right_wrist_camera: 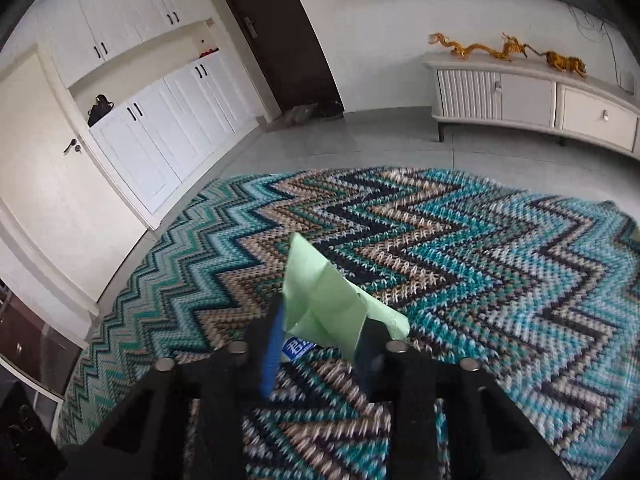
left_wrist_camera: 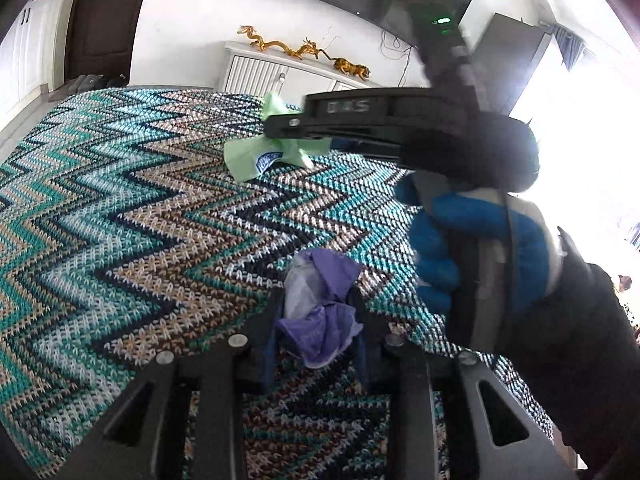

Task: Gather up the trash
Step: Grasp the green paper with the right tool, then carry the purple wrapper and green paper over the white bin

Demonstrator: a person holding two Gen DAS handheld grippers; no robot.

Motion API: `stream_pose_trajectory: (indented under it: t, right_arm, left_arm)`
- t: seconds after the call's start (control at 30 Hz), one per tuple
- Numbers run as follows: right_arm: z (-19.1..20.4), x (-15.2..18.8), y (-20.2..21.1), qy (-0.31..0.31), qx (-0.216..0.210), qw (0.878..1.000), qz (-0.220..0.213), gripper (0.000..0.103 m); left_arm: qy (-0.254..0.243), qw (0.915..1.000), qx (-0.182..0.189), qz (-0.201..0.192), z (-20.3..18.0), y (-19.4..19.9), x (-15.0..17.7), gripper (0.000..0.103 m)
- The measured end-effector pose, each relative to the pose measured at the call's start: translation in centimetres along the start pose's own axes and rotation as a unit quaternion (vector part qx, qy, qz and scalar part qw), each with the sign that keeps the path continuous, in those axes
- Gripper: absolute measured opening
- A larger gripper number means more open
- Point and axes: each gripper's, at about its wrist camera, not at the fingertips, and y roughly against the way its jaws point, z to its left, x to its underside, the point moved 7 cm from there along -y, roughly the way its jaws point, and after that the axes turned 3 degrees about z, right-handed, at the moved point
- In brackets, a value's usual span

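A: What did the left gripper (left_wrist_camera: 318, 320) have?

B: Its two fingers were pressed together on a crumpled purple wrapper (left_wrist_camera: 320, 304), with some white plastic bunched in with it. The wrapper sat right at the fingertips, just above the zigzag rug (left_wrist_camera: 120, 240).

A: And the right gripper (right_wrist_camera: 320, 328)?

B: It was clamped on a folded green wrapper (right_wrist_camera: 320, 292), a pale sheet with a blue label near its lower edge. The sheet stood up between the blue-padded fingers (right_wrist_camera: 274, 344), over the same rug (right_wrist_camera: 480, 260). No earlier view to compare.

A: Could you see one tool from the other?

B: From the left wrist camera, yes. The right gripper (left_wrist_camera: 316, 136) reached in from the right, held by a hand in a blue glove (left_wrist_camera: 472, 256) with a dark sleeve (left_wrist_camera: 580, 340). The green wrapper (left_wrist_camera: 272, 152) showed under its tip, further up the rug than the purple one.

A: Anything beyond the rug?

B: A white sideboard (right_wrist_camera: 532, 96) against the wall with gold dragon figures (right_wrist_camera: 508, 50) on top, a dark door (right_wrist_camera: 276, 32), and white cupboards (right_wrist_camera: 152, 80) to the left.
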Motion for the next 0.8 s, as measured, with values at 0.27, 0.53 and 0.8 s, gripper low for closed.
stream_pose_trajectory:
  t: [0.27,0.53,0.8]
  right_arm:
    - [1.9,2.1,8.8,0.018,0.012,0.999,-0.028,0.014]
    - [4.3,5.7,20.7,0.014,0.015,0.997,-0.077,0.013]
    - [5.8,10.7,34.2,0.016,0.039,0.988,-0.147,0.013]
  left_arm:
    - [-0.003,0.9995,-0.032,-0.008,-0.9,0.9,0.3,0.028]
    - [-0.013,0.9987,-0.045,-0.021,-4.6,5.6,2.5,0.028]
    - [-0.041,0.9961,-0.032,-0.071,-11.3,12.5,2.2,0.028]
